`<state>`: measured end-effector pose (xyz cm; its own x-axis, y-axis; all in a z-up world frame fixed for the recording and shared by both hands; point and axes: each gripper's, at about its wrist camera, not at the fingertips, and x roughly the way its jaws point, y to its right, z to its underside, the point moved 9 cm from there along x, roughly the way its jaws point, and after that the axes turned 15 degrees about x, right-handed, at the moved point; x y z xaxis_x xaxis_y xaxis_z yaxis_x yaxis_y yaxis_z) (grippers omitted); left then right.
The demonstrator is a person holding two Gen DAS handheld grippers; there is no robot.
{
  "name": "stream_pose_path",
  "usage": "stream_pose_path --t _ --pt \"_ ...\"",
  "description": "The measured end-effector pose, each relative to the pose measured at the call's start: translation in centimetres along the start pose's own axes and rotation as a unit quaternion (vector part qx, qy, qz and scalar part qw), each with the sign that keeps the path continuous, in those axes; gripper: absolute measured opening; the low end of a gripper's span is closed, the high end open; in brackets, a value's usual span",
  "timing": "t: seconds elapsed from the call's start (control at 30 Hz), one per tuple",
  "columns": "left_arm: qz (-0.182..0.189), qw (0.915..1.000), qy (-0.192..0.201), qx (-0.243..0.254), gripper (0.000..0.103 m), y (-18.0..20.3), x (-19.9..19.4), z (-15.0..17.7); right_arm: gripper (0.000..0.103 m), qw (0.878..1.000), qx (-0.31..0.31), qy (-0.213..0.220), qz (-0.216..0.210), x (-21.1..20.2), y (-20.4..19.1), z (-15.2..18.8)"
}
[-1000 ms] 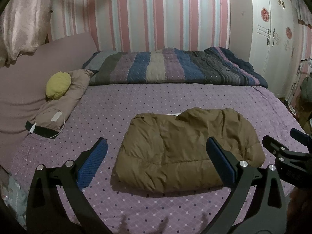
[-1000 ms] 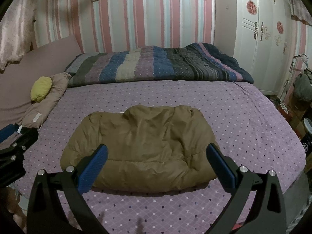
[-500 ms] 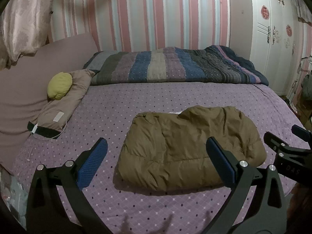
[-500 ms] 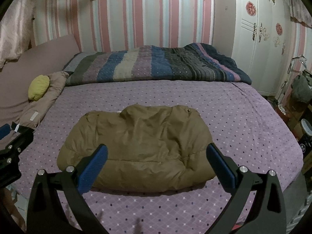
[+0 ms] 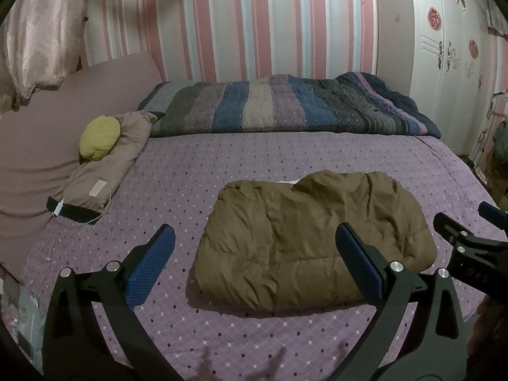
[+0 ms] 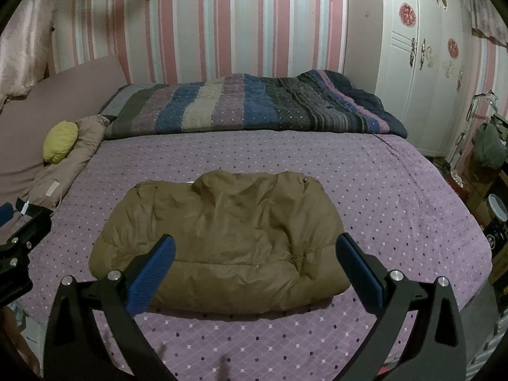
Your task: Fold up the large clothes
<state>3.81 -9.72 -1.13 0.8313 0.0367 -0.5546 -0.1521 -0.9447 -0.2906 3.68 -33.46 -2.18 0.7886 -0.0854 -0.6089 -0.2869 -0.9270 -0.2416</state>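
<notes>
Centrally, the folded brown padded jacket [image 6: 219, 241] lies on the purple dotted bedspread [image 6: 397, 197], while the left gripper [image 5: 254, 266] and right gripper [image 6: 254, 266] hover above its near edge, jaws spread wide, holding nothing.

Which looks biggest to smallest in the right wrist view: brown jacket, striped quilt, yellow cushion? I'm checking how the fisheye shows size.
1. Striped quilt and brown jacket: they cover similar areas; the jacket lies nearer the camera, so I won't rank them.
2. Yellow cushion: clearly smallest.
</notes>
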Motion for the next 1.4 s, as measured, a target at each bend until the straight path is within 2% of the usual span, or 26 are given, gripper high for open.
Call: stream_pose_path --t 1.4 --pt "0.007 0.9999 -0.012 -0.003 0.1 0.24 0.49 0.5 0.101 1.0 0.002 -0.001 0.006 0.78 0.3 0.39"
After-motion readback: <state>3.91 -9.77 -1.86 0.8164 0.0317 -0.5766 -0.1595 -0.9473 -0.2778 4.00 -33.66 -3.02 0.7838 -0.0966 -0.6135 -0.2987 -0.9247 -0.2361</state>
